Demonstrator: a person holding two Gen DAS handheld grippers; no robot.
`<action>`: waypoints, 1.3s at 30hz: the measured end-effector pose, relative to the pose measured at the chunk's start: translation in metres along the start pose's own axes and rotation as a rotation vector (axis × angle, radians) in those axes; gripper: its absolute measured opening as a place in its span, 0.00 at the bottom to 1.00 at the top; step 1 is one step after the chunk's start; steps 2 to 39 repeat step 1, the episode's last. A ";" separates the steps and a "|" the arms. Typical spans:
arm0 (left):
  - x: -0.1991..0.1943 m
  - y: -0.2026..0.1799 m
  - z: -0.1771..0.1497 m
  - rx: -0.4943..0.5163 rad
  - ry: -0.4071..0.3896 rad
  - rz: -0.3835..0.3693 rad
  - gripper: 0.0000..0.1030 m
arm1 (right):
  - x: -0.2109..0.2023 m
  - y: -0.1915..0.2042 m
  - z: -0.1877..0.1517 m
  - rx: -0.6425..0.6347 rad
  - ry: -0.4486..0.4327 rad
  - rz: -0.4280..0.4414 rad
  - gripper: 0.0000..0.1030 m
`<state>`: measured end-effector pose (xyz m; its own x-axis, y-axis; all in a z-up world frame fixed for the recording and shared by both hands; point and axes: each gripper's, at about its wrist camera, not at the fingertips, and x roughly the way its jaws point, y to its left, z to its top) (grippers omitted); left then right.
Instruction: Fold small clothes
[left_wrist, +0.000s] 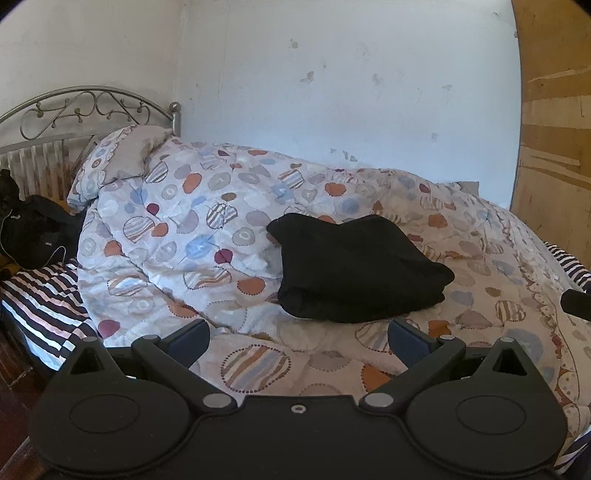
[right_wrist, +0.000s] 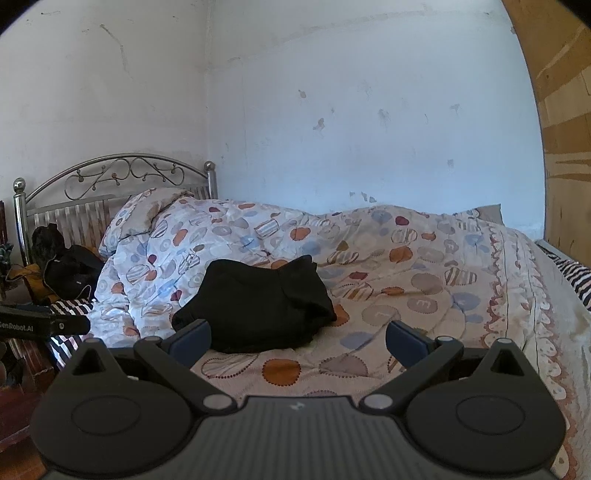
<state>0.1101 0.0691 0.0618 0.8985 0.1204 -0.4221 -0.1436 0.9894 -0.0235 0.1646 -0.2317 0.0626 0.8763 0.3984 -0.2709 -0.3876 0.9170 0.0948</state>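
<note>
A black garment (left_wrist: 354, 267) lies folded in a thick bundle on the patterned quilt (left_wrist: 192, 221) of the bed. In the right wrist view the same black garment (right_wrist: 258, 310) sits left of centre on the quilt (right_wrist: 406, 288). My left gripper (left_wrist: 297, 338) is open, held just short of the bundle, nothing between its fingers. My right gripper (right_wrist: 297, 338) is open too, with its left fingertip beside the bundle's near edge. The tip of the right gripper shows at the right edge of the left wrist view, and the left gripper's body (right_wrist: 40, 323) shows at the left edge of the right wrist view.
A metal headboard (left_wrist: 85, 110) stands at the back left, with a pillow (left_wrist: 122, 158) and a heap of dark clothes (left_wrist: 33, 232) beneath it. A striped sheet (left_wrist: 44, 306) shows at the bed's left. A white wall is behind; a wooden panel (left_wrist: 554, 129) rises at the right.
</note>
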 end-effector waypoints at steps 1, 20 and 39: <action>0.002 0.000 -0.001 0.001 0.005 0.002 0.99 | 0.001 -0.001 -0.001 0.004 0.003 -0.002 1.00; 0.002 0.000 -0.001 0.001 0.005 0.002 0.99 | 0.001 -0.001 -0.001 0.004 0.003 -0.002 1.00; 0.002 0.000 -0.001 0.001 0.005 0.002 0.99 | 0.001 -0.001 -0.001 0.004 0.003 -0.002 1.00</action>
